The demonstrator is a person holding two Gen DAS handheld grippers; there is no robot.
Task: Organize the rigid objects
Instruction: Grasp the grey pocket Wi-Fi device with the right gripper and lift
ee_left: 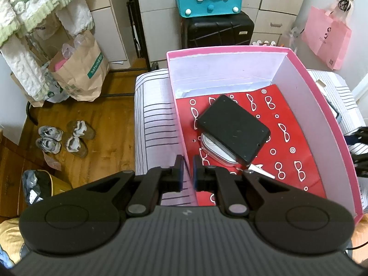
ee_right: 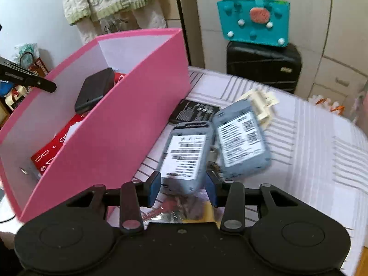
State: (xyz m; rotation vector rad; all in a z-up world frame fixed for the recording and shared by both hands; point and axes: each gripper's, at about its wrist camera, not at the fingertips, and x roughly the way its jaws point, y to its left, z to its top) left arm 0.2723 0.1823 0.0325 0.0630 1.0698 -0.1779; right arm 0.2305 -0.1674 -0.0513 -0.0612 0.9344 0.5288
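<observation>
My left claw (ee_left: 188,172) pinches the near wall of the pink cardboard box (ee_left: 322,105) at frame centre, while my right claw (ee_right: 181,187) stands wide around the nearer grey labelled hard-drive case (ee_right: 186,154) on the striped bed (ee_right: 310,156).

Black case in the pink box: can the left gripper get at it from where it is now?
Probably yes. The left gripper grips the pink box wall, but the box is open-topped, and the black case lies uncovered on top.
</observation>
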